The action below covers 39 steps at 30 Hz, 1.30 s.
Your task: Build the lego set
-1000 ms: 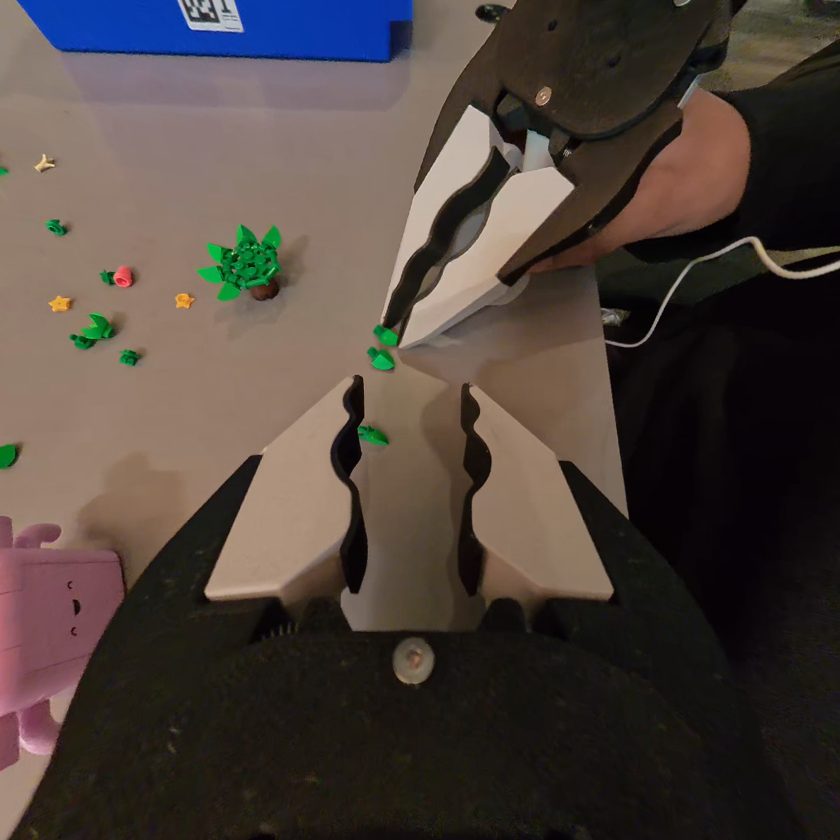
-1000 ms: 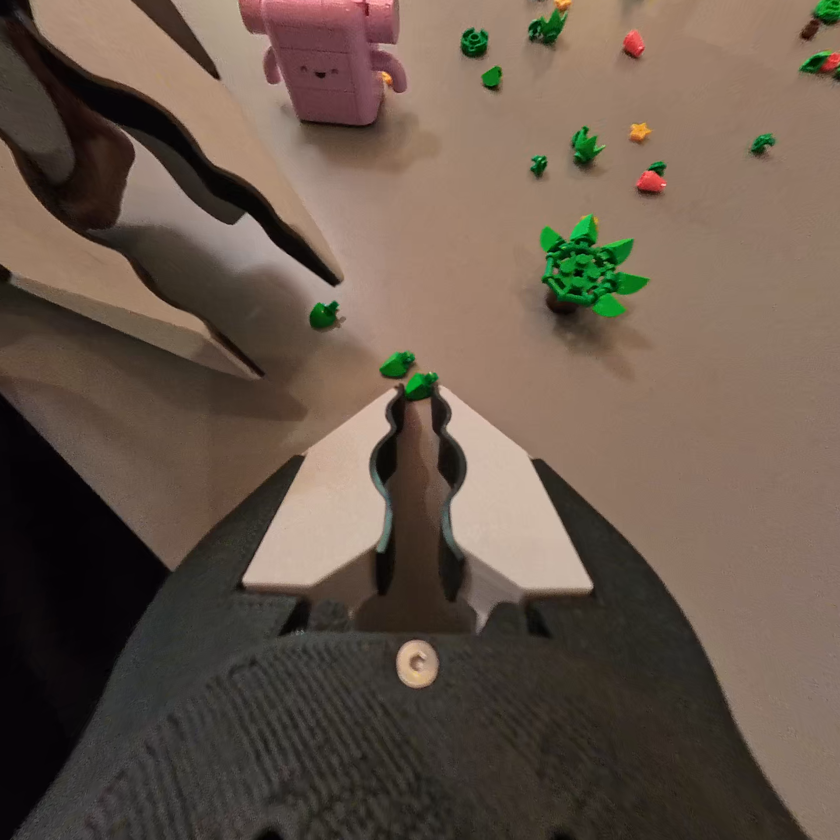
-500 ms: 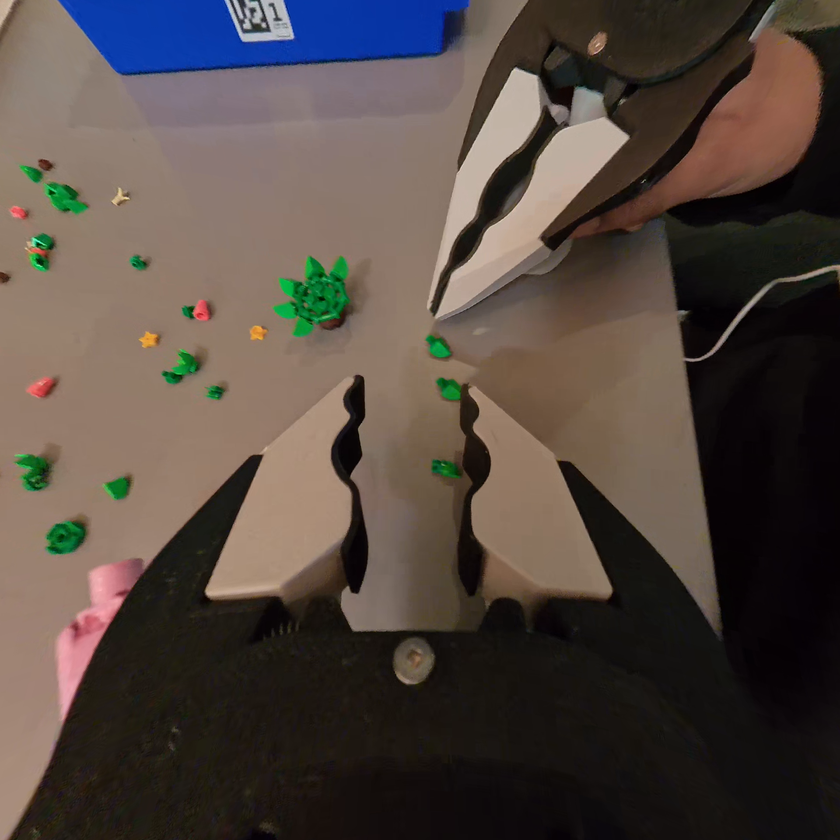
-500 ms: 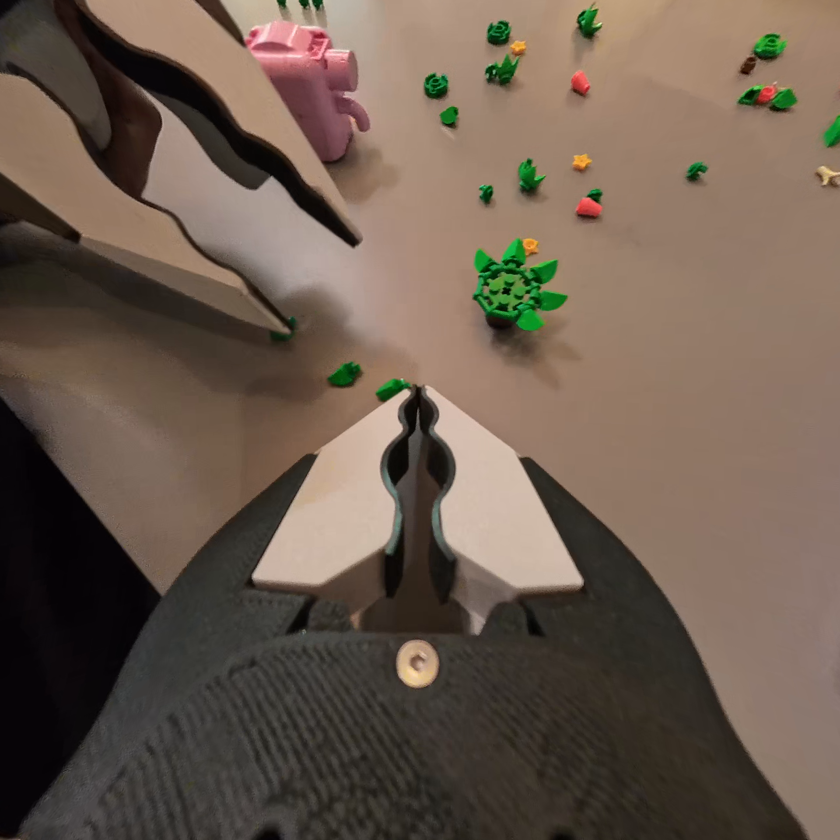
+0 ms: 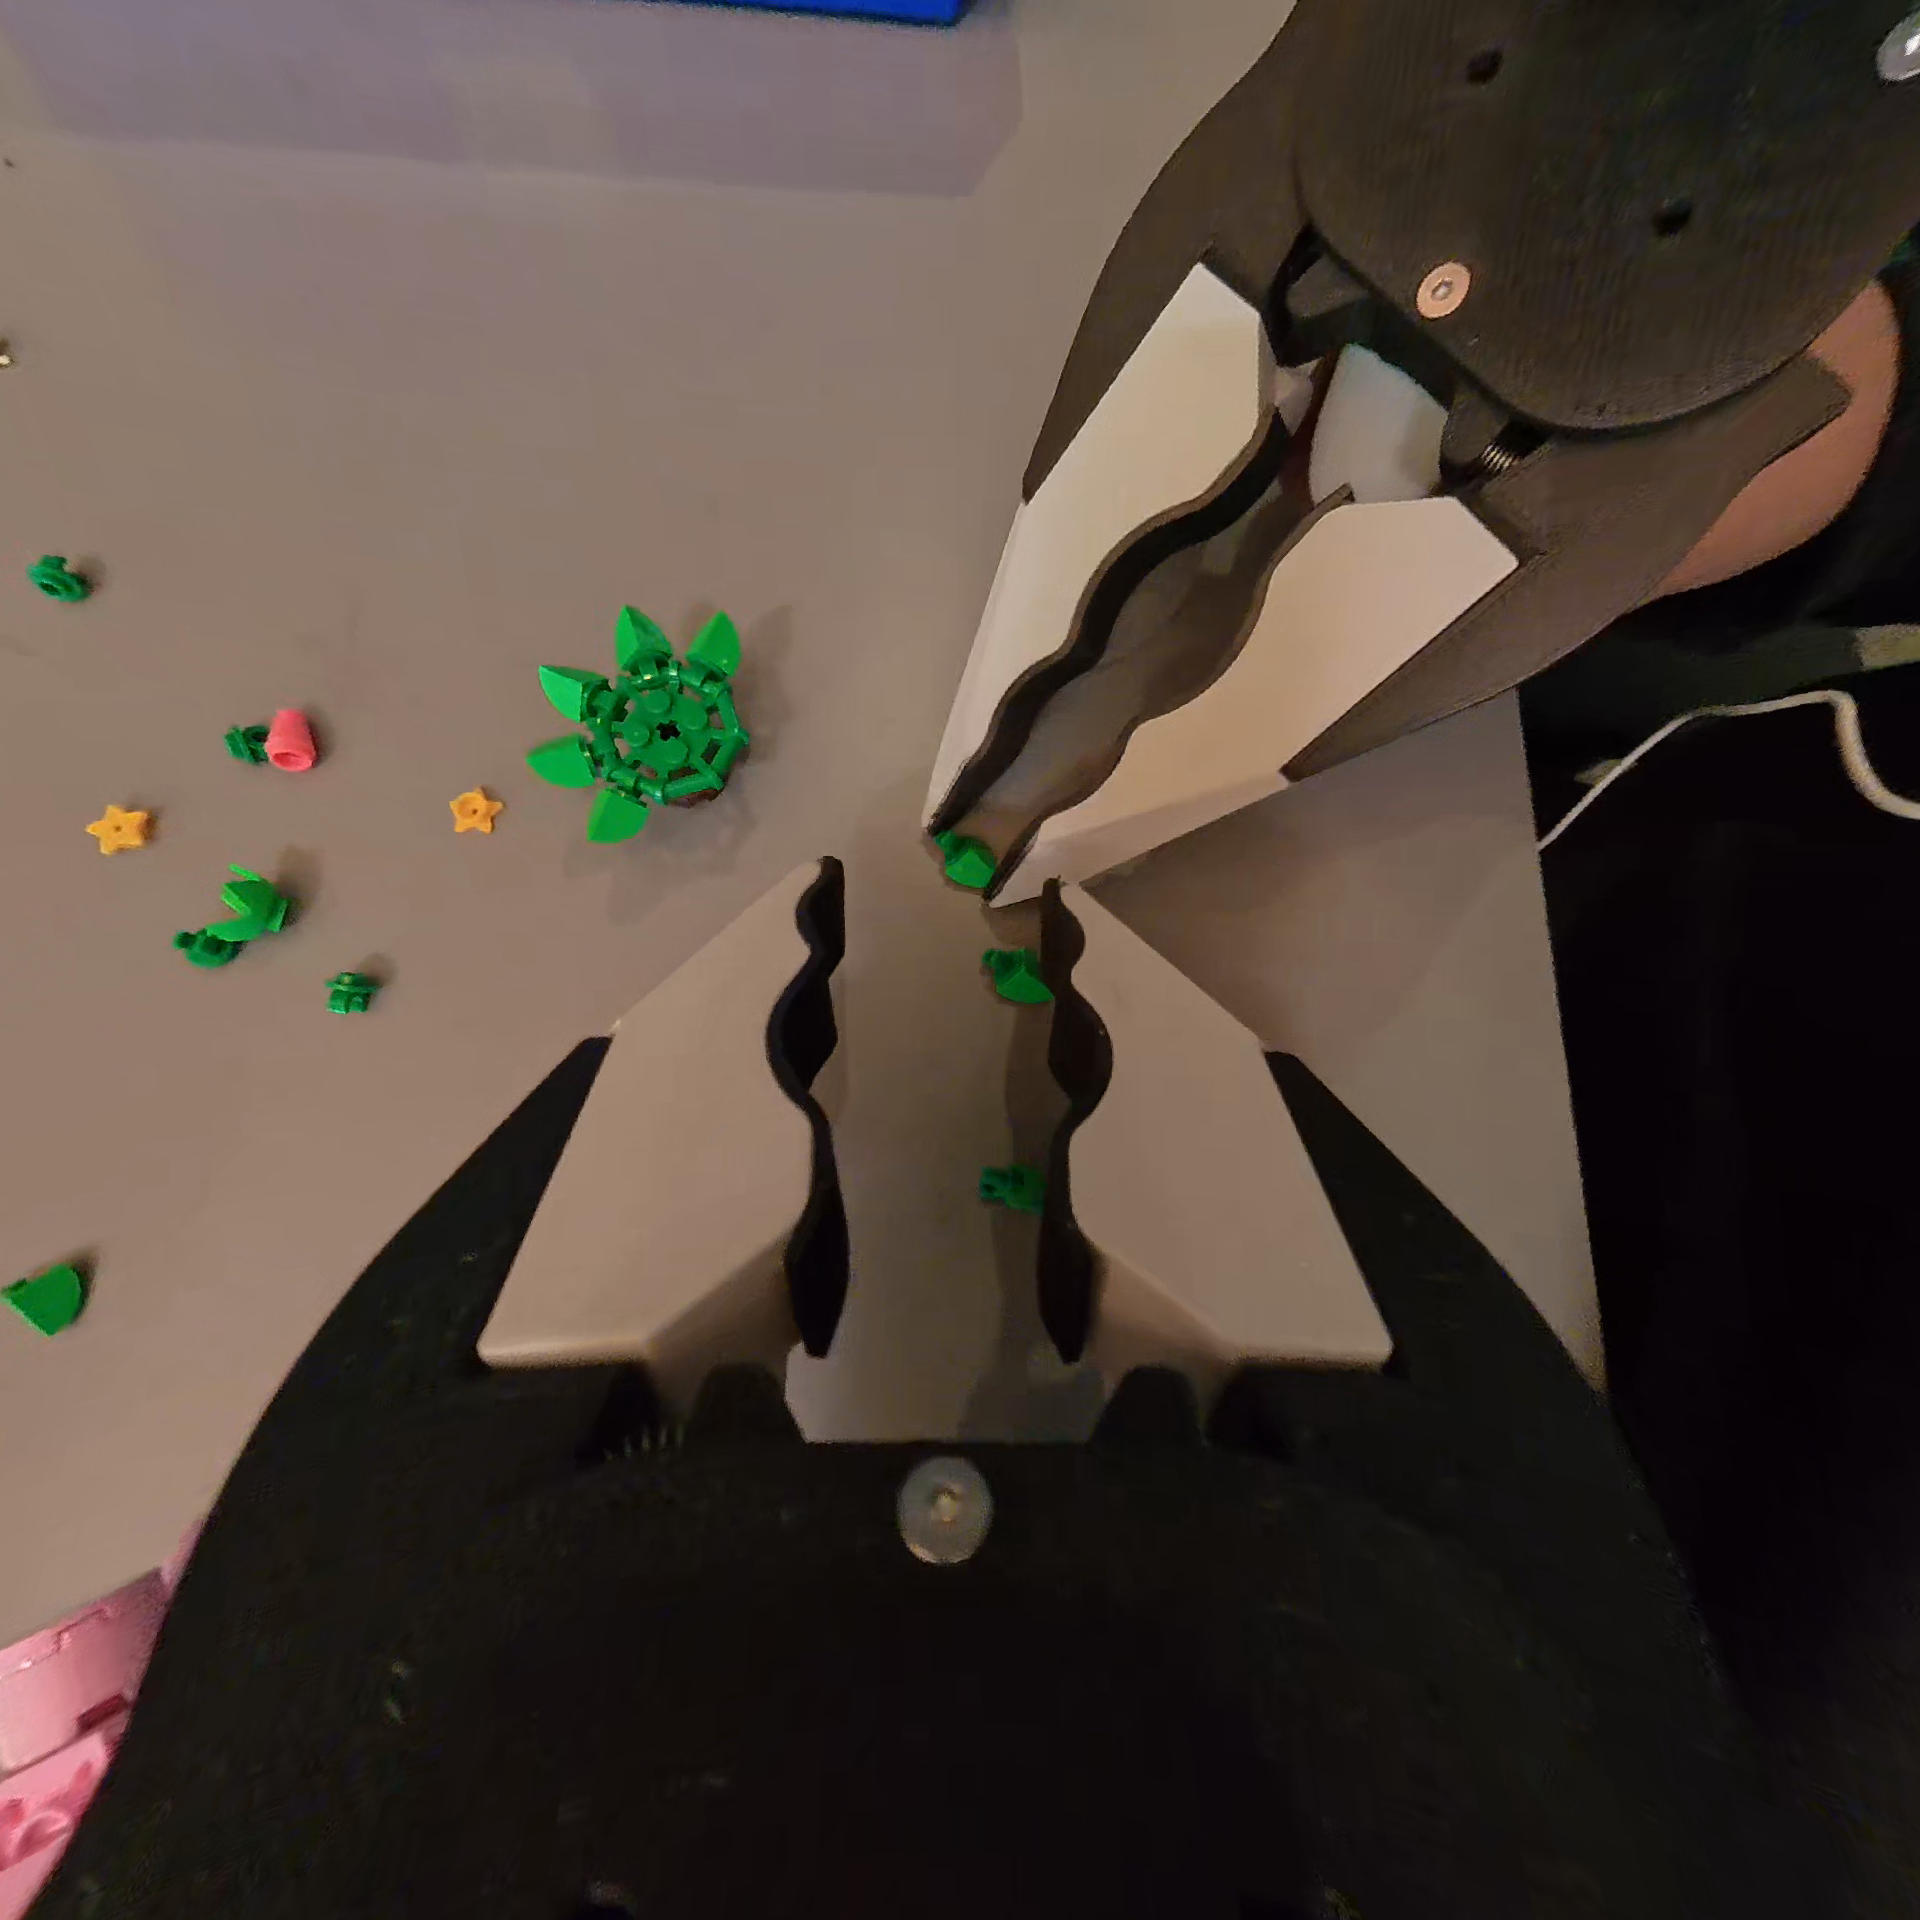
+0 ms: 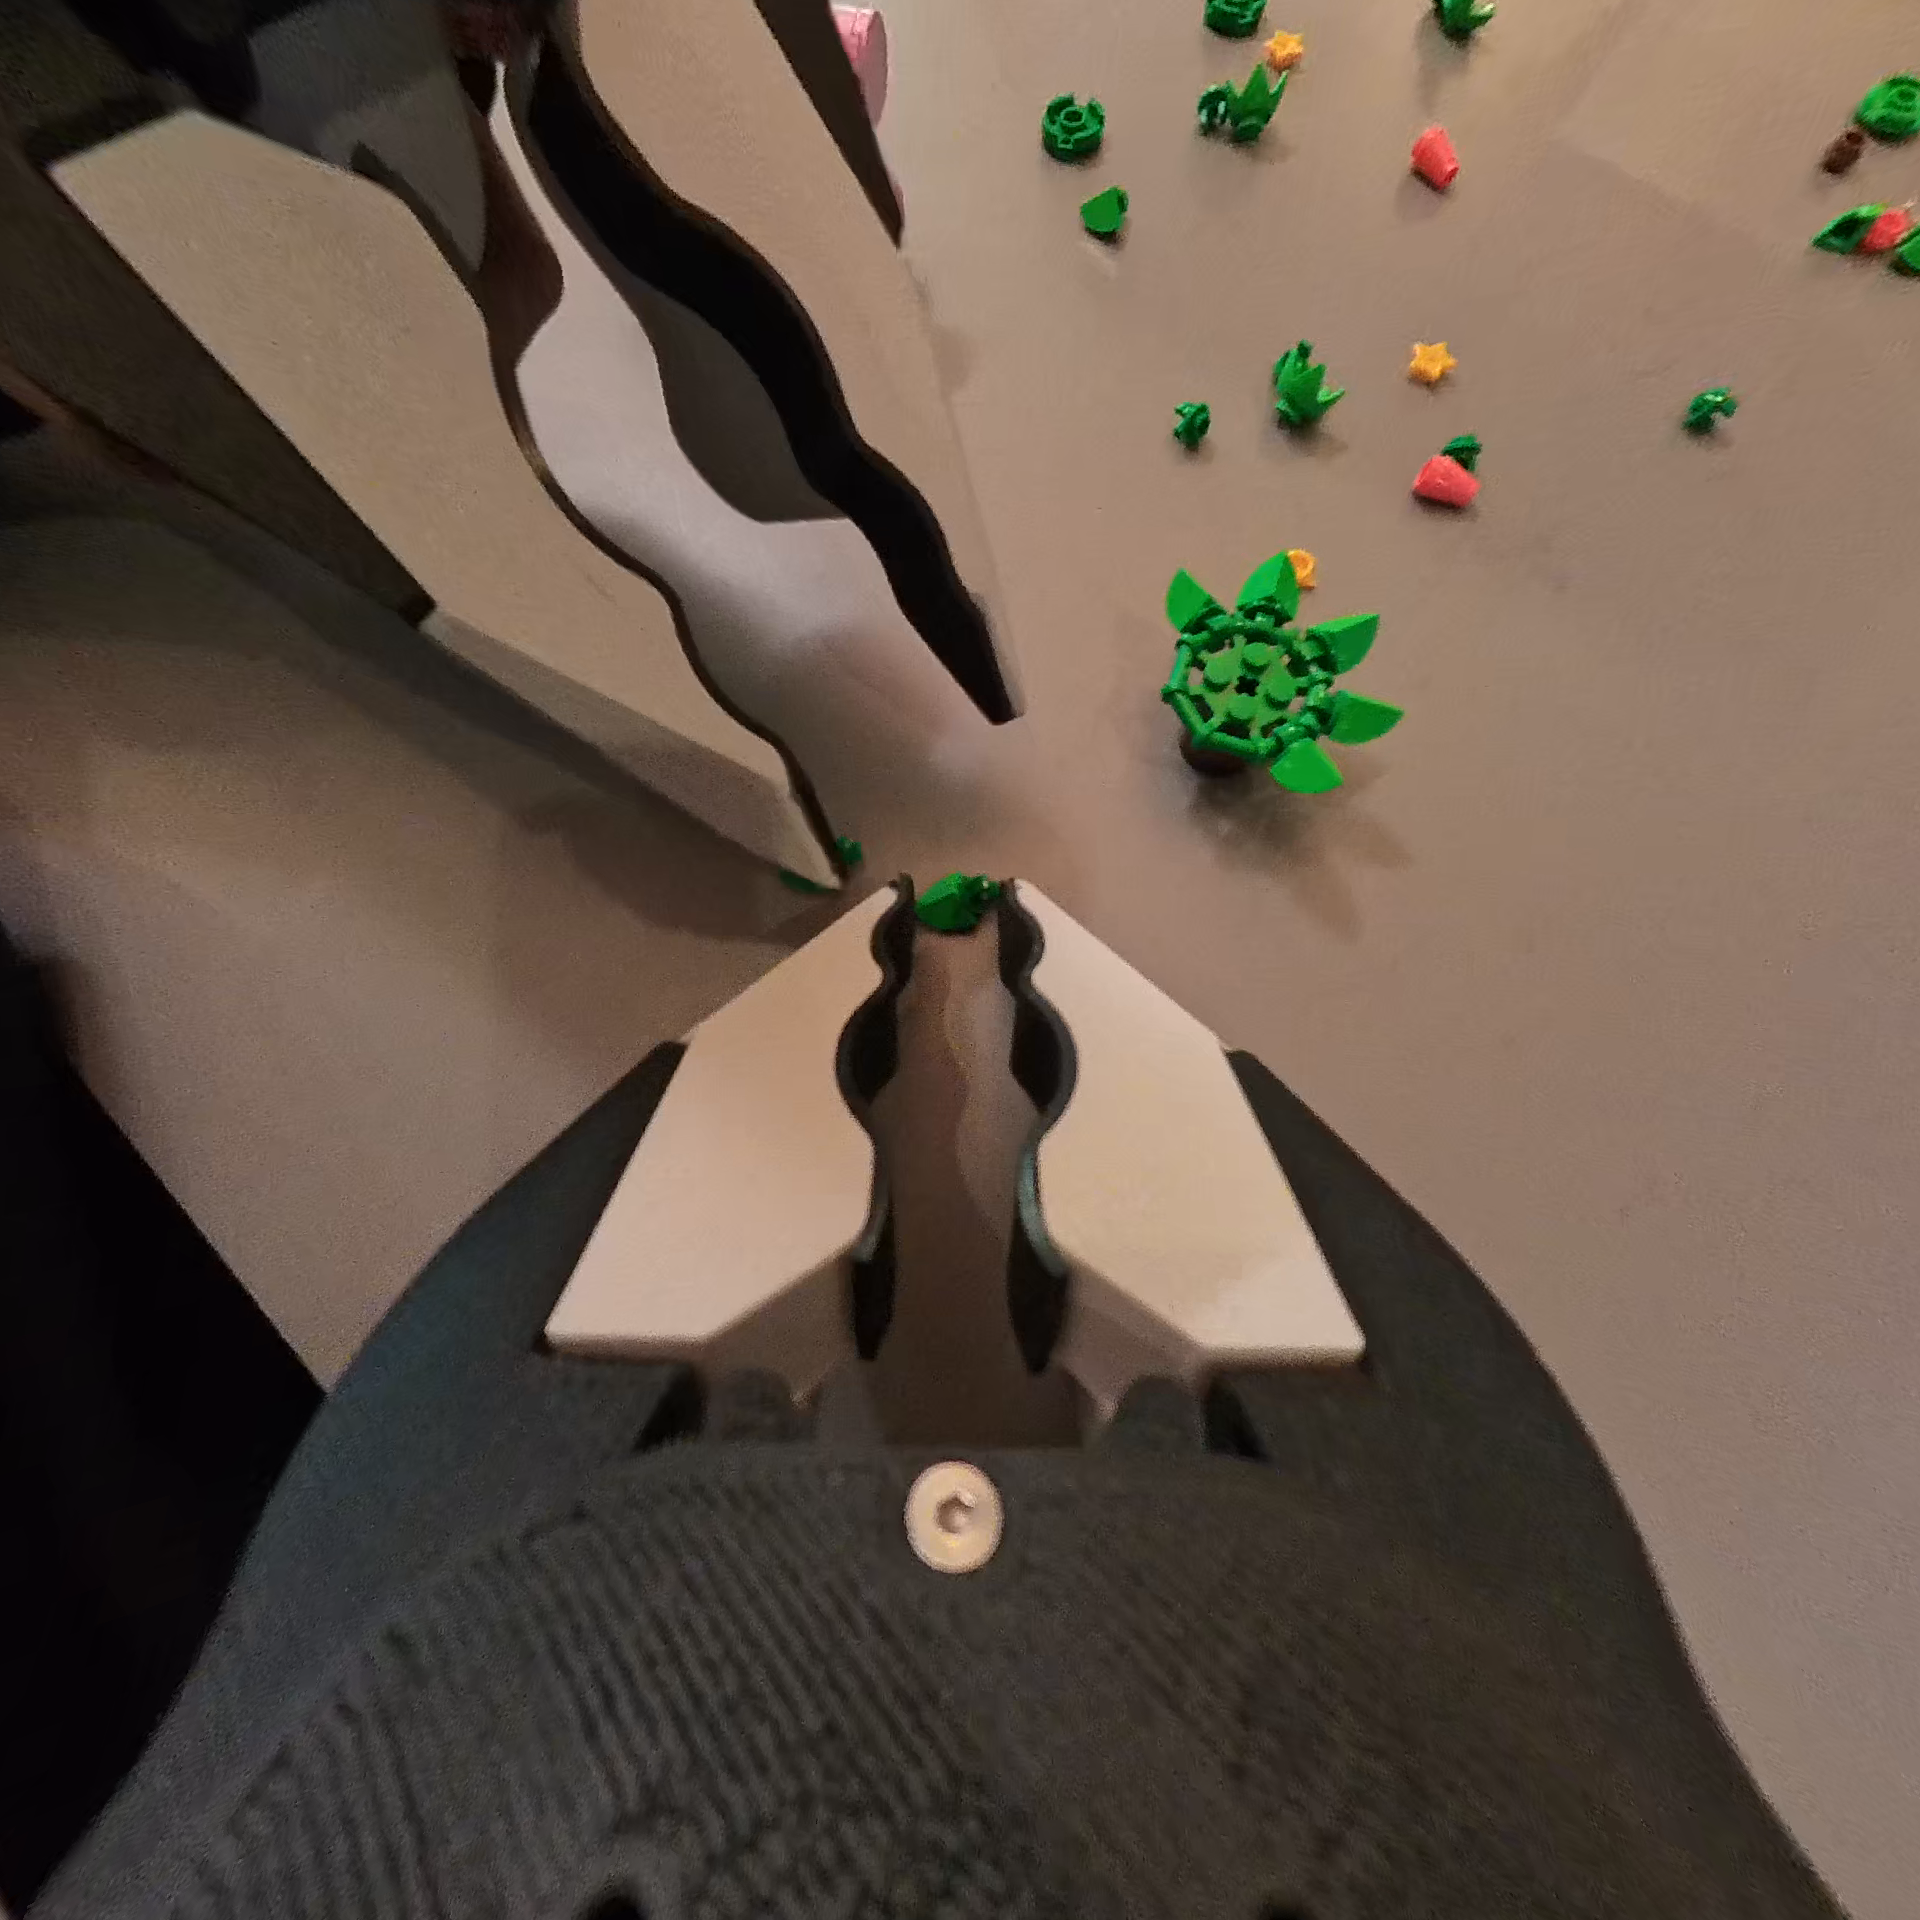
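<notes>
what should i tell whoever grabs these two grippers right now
Right gripper: fingertips around a small green leaf piece at table level; whether it is clamped or lifted cannot be told.
Left gripper: open, empty, close beside the right one, over two more loose green leaf pieces.
Green rosette: standing on the table, several leaves already on.
Loose green, red and yellow star parts lie scattered beyond it.
Left: get the leaf onto the rosette, then the other pieces.
</notes>
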Motion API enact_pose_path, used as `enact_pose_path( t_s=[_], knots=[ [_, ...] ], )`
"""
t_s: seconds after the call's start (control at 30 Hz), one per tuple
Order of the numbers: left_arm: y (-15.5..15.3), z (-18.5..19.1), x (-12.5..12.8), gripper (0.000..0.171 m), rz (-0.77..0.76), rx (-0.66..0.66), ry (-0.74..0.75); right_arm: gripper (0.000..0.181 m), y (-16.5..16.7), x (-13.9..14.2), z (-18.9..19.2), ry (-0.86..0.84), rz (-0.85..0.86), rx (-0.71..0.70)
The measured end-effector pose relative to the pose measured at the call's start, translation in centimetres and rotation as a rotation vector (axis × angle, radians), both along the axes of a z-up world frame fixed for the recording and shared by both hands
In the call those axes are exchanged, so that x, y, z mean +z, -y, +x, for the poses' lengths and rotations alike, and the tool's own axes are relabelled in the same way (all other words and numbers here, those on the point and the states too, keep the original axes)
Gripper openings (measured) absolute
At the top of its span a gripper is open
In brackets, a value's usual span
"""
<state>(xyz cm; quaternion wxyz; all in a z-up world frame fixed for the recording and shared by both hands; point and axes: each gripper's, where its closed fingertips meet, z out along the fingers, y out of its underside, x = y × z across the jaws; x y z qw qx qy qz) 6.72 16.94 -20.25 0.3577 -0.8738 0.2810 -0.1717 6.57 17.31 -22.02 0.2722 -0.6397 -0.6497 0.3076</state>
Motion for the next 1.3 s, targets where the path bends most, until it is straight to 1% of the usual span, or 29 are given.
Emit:
enact_pose_path(
  t_s=[0.07, 0.13, 0.2, 0.3, 0.37, 0.4, 0.43, 0.47, 0.57, 0.73, 0.77, 0.87, 0.93, 1.0, 1.07, 1.13, 1.23, 1.3],
  knots=[
    [0.1, 0.1, 0.3, 0.034, -0.017, 0.009, 0.058, 0.014, 0.1, 0.2, 0.0, -0.012, -0.022, 0.027],
    [0.1, 0.3, 0.8, 0.033, -0.036, 0.026, 0.151, 0.014, 0.6, 1.5, -0.1, -0.088, -0.003, 0.087],
    [0.2, 0.7, 1.8, 0.031, -0.069, 0.041, 0.309, 0.014, 0.6, 3.1, 0.0, -0.170, 0.116, 0.136],
    [0.7, 1.4, 4.0, 0.031, -0.156, 0.020, 0.612, 0.014, 1.2, 5.7, 0.4, -0.274, 0.288, 0.216],
    [1.1, 1.8, 5.2, 0.026, -0.190, -0.019, 0.761, 0.014, 1.8, 6.6, 0.6, -0.309, 0.345, 0.267],
    [1.3, 1.9, 5.7, 0.019, -0.201, -0.031, 0.812, 0.014, 2.1, 6.9, 0.7, -0.322, 0.367, 0.289],
    [1.6, 2.1, 6.1, 0.014, -0.211, -0.049, 0.853, 0.014, 2.4, 7.2, 0.8, -0.332, 0.388, 0.312],
    [1.8, 2.1, 6.5, 0.013, -0.222, -0.060, 0.883, 0.014, 2.6, 7.4, 0.9, -0.339, 0.406, 0.335],
    [2.3, 2.1, 6.7, 0.003, -0.240, -0.072, 0.914, 0.014, 3.4, 7.9, 1.1, -0.344, 0.471, 0.395],
    [3.0, 2.5, 7.1, 0.006, -0.266, -0.098, 0.967, 0.014, 3.9, 8.4, 1.0, -0.335, 0.544, 0.442],
    [3.0, 2.5, 7.1, 0.003, -0.263, -0.095, 0.969, 0.014, 3.9, 8.5, 1.0, -0.338, 0.546, 0.443],
    [3.0, 2.2, 7.5, 0.003, -0.244, -0.083, 0.990, 0.014, 3.8, 9.0, 0.6, -0.366, 0.516, 0.411],
    [2.7, 1.5, 8.5, 0.003, -0.195, -0.069, 1.053, 0.028, 3.4, 10.0, 0.3, -0.431, 0.444, 0.343],
    [2.3, 0.3, 10.1, 0.002, -0.106, -0.046, 1.143, 0.031, 2.6, 11.2, 0.1, -0.502, 0.302, 0.235],
    [2.1, -0.9, 11.7, 0.002, 0.012, -0.020, 1.211, 0.031, 2.4, 12.4, -0.1, -0.594, 0.096, 0.150],
    [2.1, -1.5, 12.7, 0.002, 0.081, -0.001, 1.264, 0.030, 2.2, 13.6, -0.2, -0.685, -0.024, 0.094],
    [2.2, -1.8, 14.1, 0.003, 0.136, 0.008, 1.363, 0.027, 2.1, 14.9, -0.4, -0.781, -0.037, 0.051],
    [2.3, -1.8, 14.7, 0.002, 0.157, 0.008, 1.432, 0.025, 2.5, 15.5, -0.7, -0.808, 0.023, 0.058]
  ],
)
